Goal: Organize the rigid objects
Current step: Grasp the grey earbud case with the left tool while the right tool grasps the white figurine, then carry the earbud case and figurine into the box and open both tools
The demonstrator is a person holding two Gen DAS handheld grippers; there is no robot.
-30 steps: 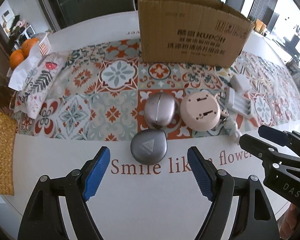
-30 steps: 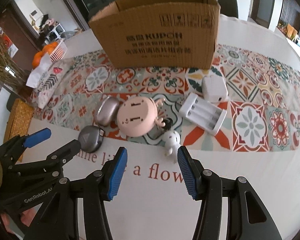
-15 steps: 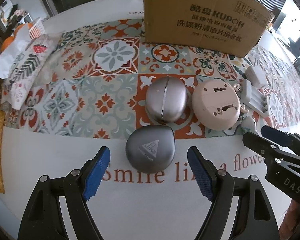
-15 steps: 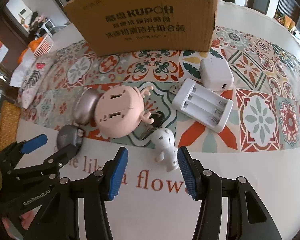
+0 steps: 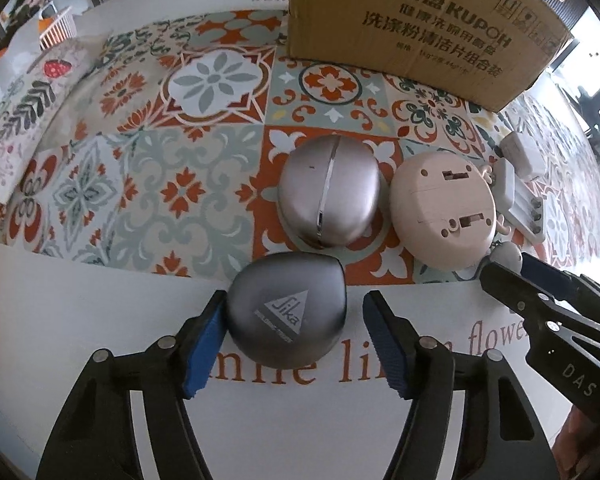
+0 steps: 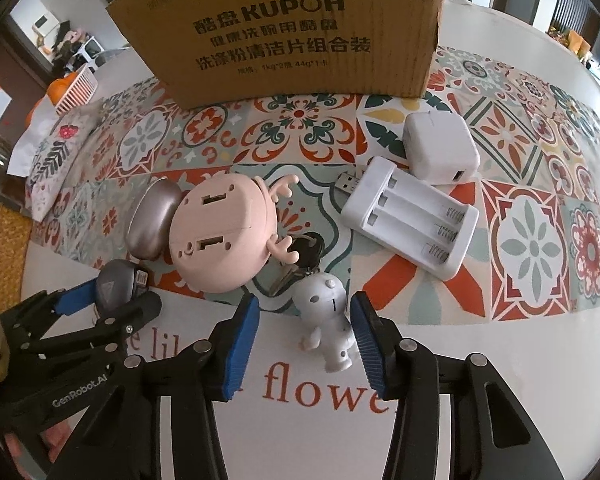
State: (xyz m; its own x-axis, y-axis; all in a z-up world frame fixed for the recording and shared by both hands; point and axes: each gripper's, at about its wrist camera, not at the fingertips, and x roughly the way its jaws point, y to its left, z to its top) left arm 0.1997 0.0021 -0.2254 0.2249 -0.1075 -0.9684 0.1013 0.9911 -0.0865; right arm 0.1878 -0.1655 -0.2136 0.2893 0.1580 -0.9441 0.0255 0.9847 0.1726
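My left gripper (image 5: 292,340) is open around a dark grey rounded case (image 5: 286,314) with a triangle logo; its left pad touches or nearly touches the case. My right gripper (image 6: 306,340) is open around a small white figurine keychain (image 6: 328,320) lying on the white tablecloth. A silver rounded case (image 5: 328,190) and a pink round deer-shaped object (image 6: 222,236) lie just beyond. A white battery charger (image 6: 410,218) and a white cube adapter (image 6: 440,148) lie to the right. A cardboard box (image 6: 292,32) stands behind them.
A patterned runner (image 5: 204,160) covers the table middle. A floral tissue pouch (image 5: 20,120) lies at the left, with a basket of oranges (image 6: 70,88) behind it. A woven mat (image 6: 8,252) is at the left edge. Keys (image 6: 304,256) lie by the figurine.
Both grippers have moved forward and down. The grey case now sits between the left fingers, and the white figurine between the right fingers. Both stay open.
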